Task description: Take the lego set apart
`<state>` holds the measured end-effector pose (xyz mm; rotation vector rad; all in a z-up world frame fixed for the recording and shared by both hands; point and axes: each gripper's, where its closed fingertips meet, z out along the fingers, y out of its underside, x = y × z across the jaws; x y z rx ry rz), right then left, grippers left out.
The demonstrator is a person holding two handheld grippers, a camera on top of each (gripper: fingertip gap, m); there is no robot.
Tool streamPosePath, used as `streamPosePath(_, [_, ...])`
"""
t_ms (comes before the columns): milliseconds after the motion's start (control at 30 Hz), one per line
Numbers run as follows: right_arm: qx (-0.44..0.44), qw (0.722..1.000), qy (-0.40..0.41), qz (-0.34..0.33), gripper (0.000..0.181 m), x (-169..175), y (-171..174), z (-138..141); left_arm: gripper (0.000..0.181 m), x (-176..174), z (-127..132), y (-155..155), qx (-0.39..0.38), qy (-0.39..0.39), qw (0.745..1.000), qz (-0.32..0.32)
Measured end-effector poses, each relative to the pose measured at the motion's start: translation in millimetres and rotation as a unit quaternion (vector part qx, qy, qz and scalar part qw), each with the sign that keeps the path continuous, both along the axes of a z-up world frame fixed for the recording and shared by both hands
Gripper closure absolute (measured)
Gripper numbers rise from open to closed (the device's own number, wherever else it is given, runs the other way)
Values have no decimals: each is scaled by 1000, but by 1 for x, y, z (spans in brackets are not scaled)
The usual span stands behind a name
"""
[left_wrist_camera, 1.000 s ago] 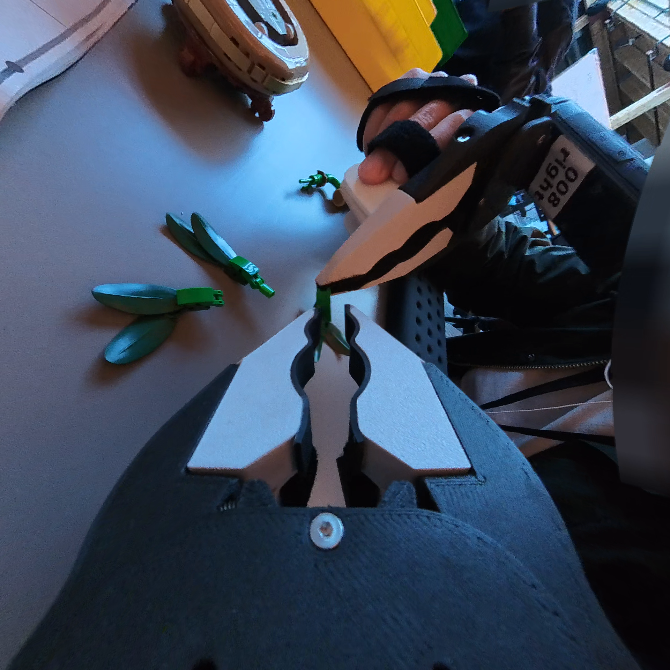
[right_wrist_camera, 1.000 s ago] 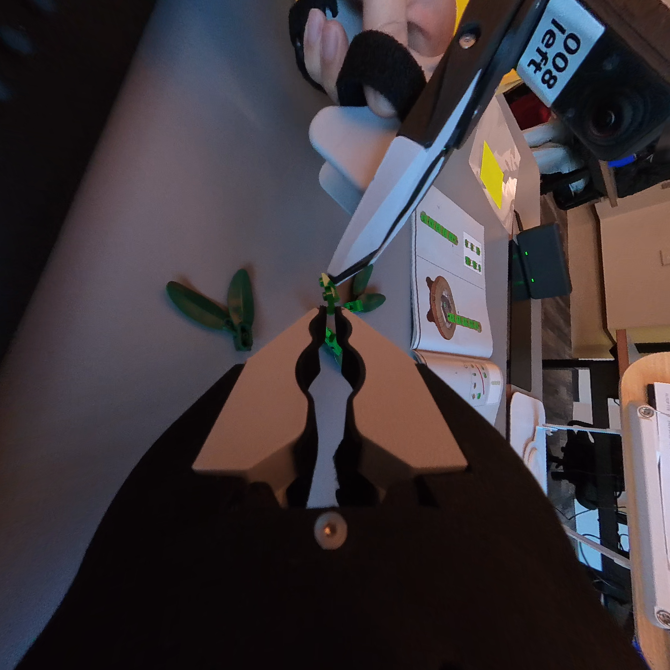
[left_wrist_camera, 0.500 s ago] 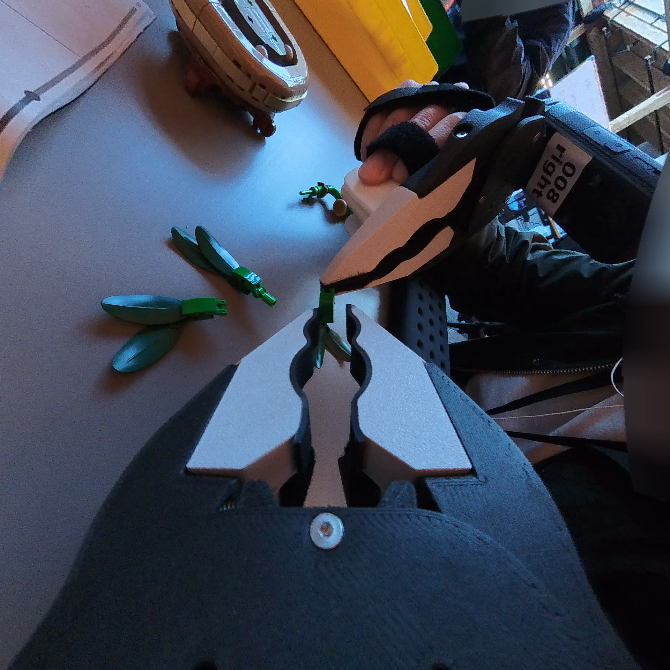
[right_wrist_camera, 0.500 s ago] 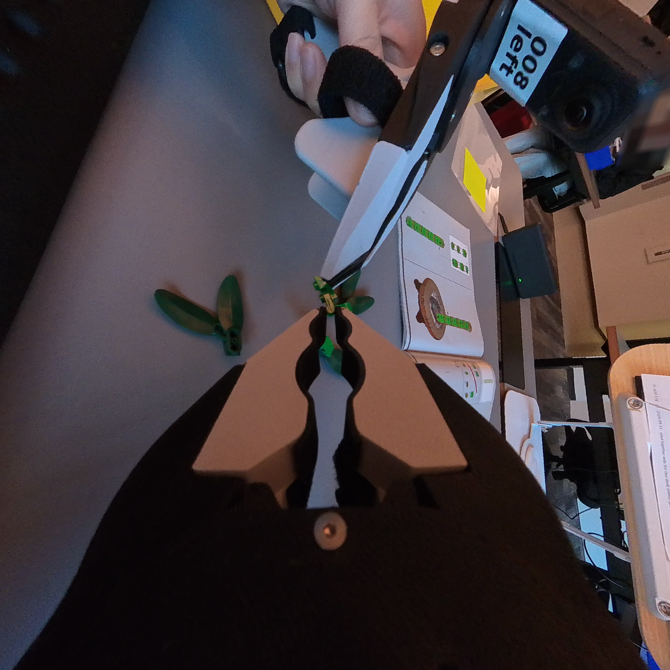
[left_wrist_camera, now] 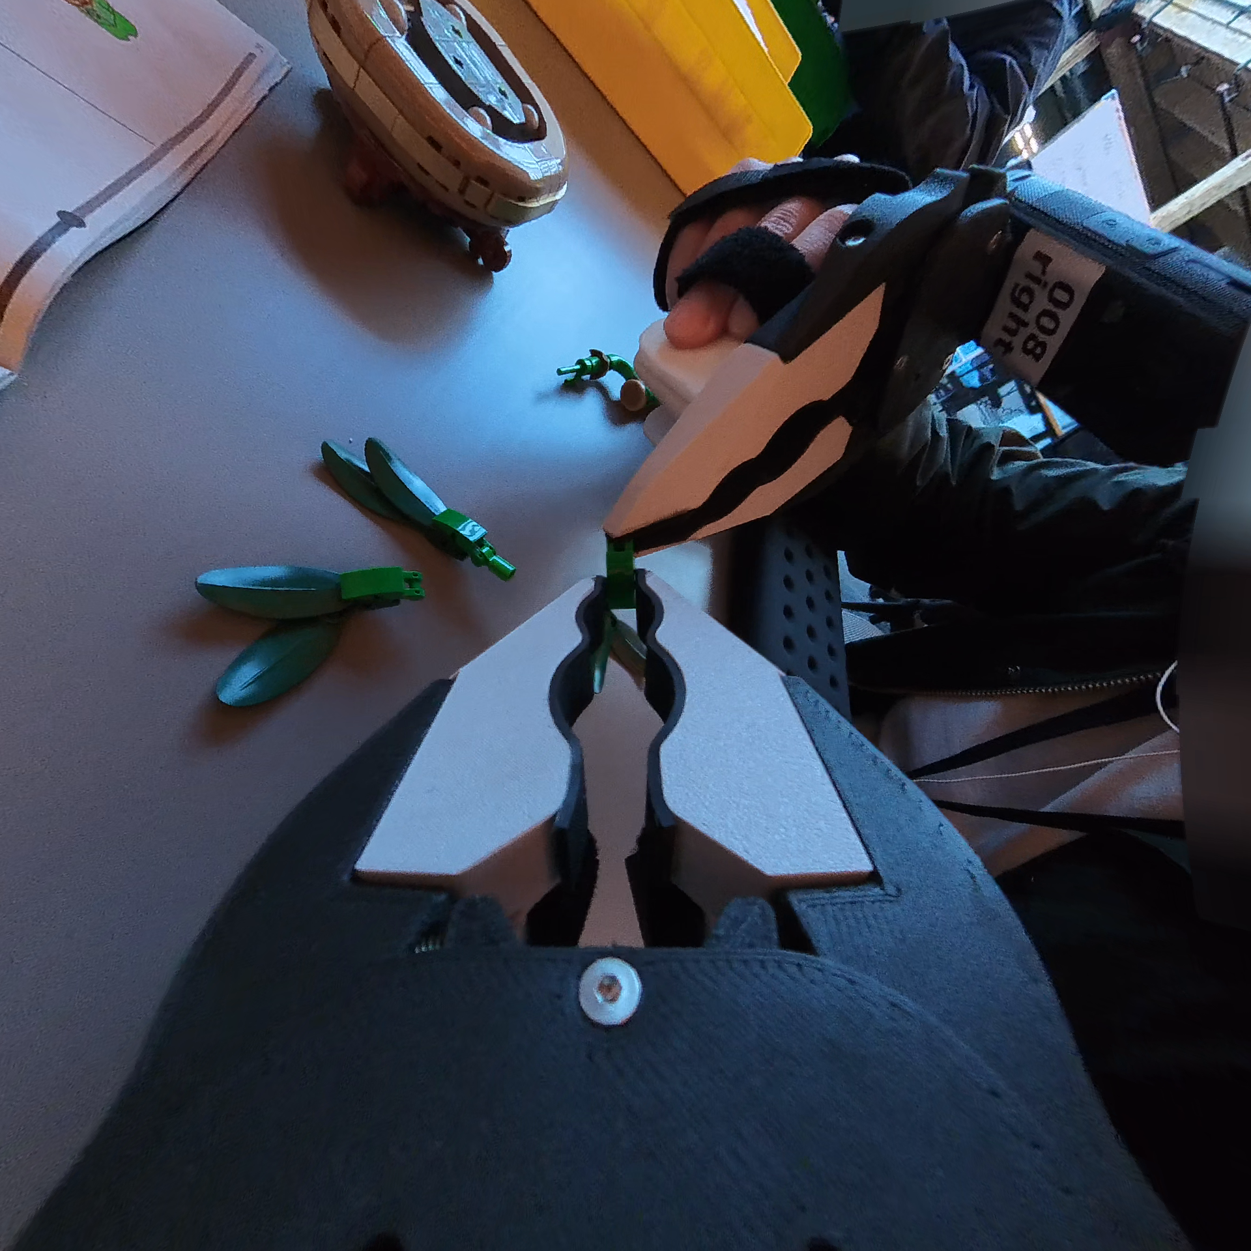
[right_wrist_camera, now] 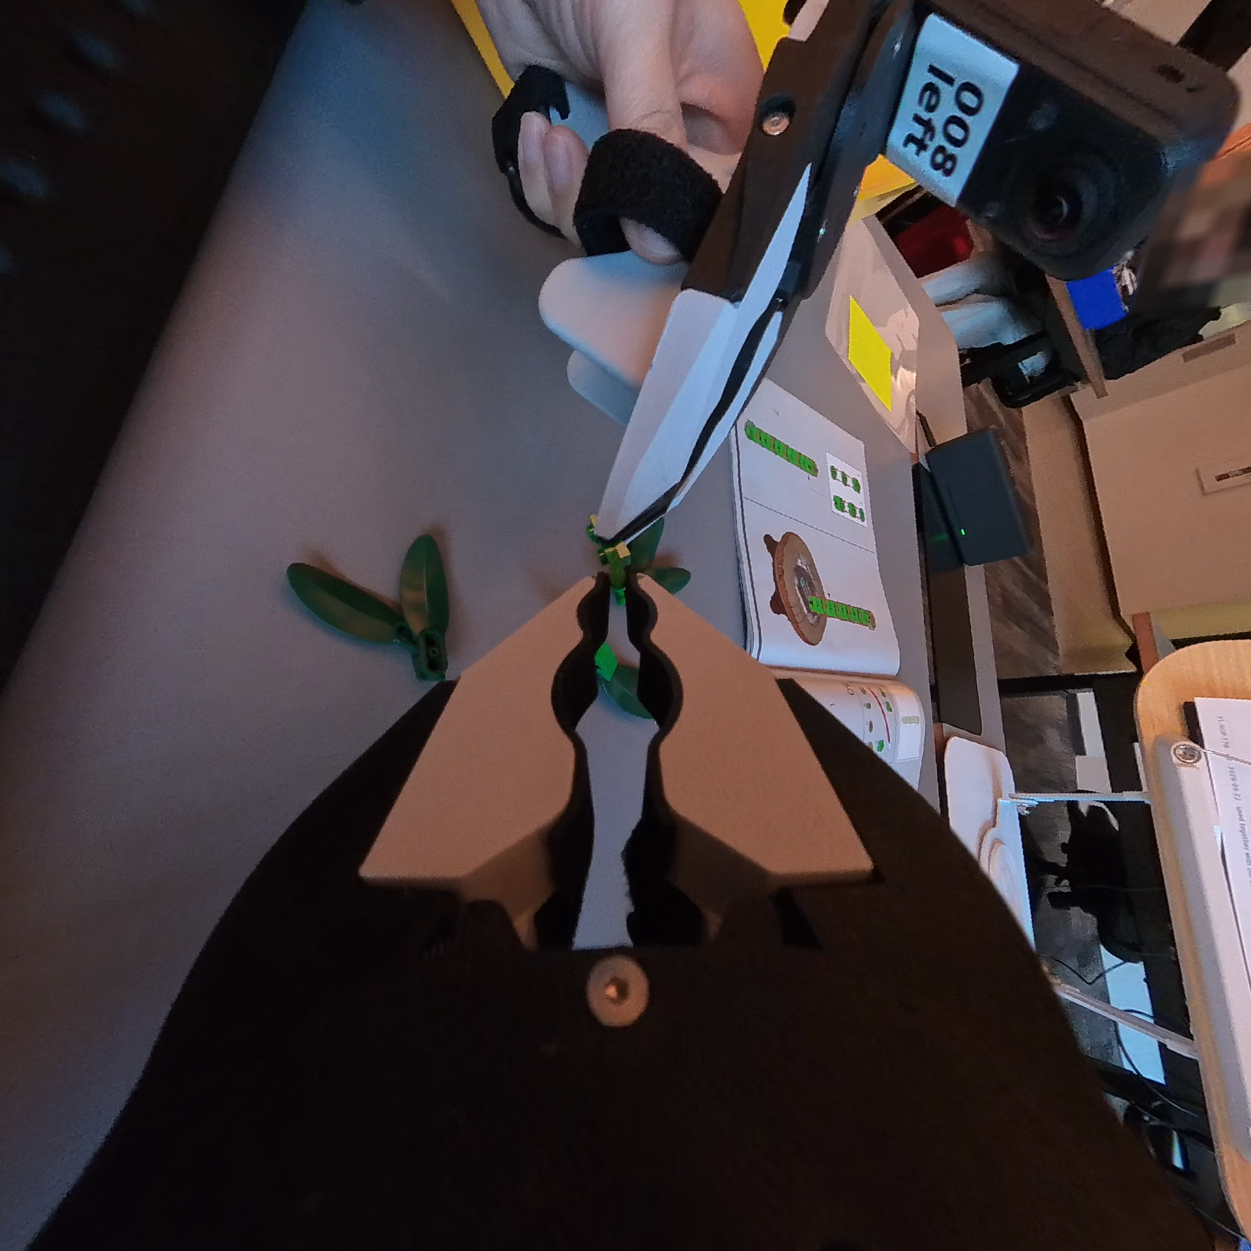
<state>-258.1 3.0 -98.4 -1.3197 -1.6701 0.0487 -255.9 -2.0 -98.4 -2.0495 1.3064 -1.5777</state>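
Observation:
A small green lego stem piece with dark leaves is held above the grey table, one gripper on each end. My left gripper is shut on its lower end, and its leaves hang between the fingers. My right gripper comes in from the right and is shut on the top end. In the right wrist view my right gripper pinches the same green piece, and the left gripper meets it from above.
Loose leaf clusters and a small green stem with a tan stud lie on the table. A round brown lego base, an instruction booklet, yellow bins and a black device stand farther off. The grippers are tip to tip, or close to it.
Both grippers have stayed shut on the green piece. The pair has shifted slightly over the table, and the left gripper looms closer in the right wrist view.

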Motion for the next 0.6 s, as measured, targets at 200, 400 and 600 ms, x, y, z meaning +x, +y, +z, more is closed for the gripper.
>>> streamPosePath(200, [11, 1000, 10, 0, 177, -3, 1, 3, 175, -1, 3, 0, 5, -2, 1000, 3])
streamPosePath(400, [4, 1000, -9, -9, 176, -4, 2, -6, 176, -1, -2, 0, -11, 10, 1000, 4])
streamPosePath(600, [28, 999, -21, -19, 178, -2, 3, -1, 176, 1, 5, 2, -21, -5, 1000, 18])
